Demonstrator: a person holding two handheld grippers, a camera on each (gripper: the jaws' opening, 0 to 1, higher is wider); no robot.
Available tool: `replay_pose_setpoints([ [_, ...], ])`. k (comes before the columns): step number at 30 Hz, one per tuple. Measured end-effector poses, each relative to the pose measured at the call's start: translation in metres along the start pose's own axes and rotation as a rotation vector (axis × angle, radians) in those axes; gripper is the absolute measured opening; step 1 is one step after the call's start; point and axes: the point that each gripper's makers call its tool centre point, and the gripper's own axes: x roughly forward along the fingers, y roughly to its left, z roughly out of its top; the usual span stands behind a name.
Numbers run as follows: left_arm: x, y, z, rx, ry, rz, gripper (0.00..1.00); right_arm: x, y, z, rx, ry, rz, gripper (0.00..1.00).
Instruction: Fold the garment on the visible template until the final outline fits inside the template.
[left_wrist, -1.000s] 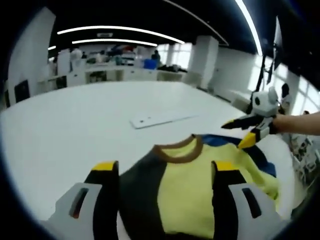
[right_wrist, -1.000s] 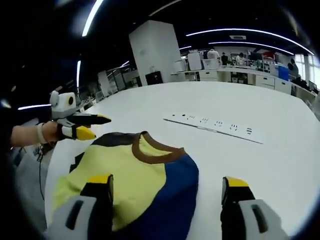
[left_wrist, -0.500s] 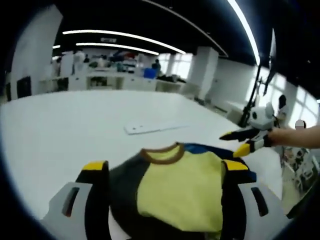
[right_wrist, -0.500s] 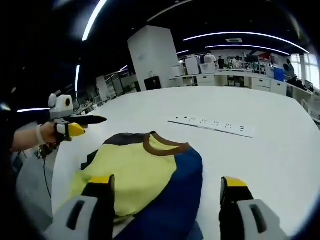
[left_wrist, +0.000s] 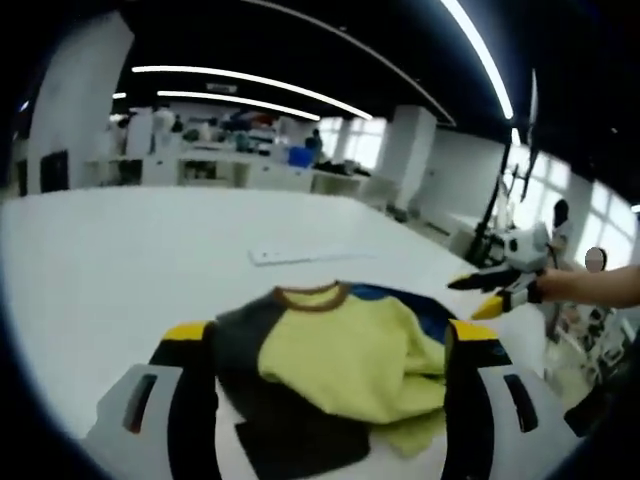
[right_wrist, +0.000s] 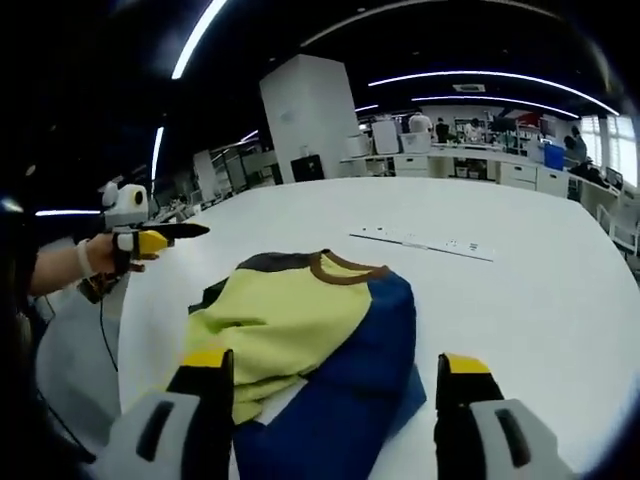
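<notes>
**Two grippers held apart over a half-folded garment**

Two things lie on the big white table (left_wrist: 120, 260): the garment and, beyond its collar, a long white strip. The table spreads out on all sides of the garment, with rows of desks and people well beyond it under long ceiling lights.

The garment (left_wrist: 340, 360) lies bunched on the table, not flat. It has a yellow front, a brown collar, a dark grey side and a blue side. In the right gripper view the blue side lies nearest the camera and the yellow cloth is heaped beside it. No template outline can be made out under the garment.

The white strip (right_wrist: 420, 241) lies flat, apart from the garment, past the collar.

The left gripper (left_wrist: 330, 345) sits low before the garment, its yellow-tipped fingers (left_wrist: 185, 332) spread wide with nothing between them but the cloth seen beyond. The right gripper (right_wrist: 330, 365) likewise has its fingers (right_wrist: 205, 360) set wide and grips nothing. Each gripper appears in the other's view, off to the garment's side, held by a hand.
</notes>
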Motion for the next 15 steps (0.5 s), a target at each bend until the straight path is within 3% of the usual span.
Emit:
replay_pose_setpoints([
  [10,-0.034,-0.004,-0.014,-0.02,-0.006,0.025,0.88,-0.037,0.028,-0.022,-0.041,0.006,0.013,0.78],
  [15,-0.044,-0.006,-0.023,-0.029,0.001,0.031,0.87,-0.051,0.046,-0.035,-0.068,0.022,0.036,0.66],
])
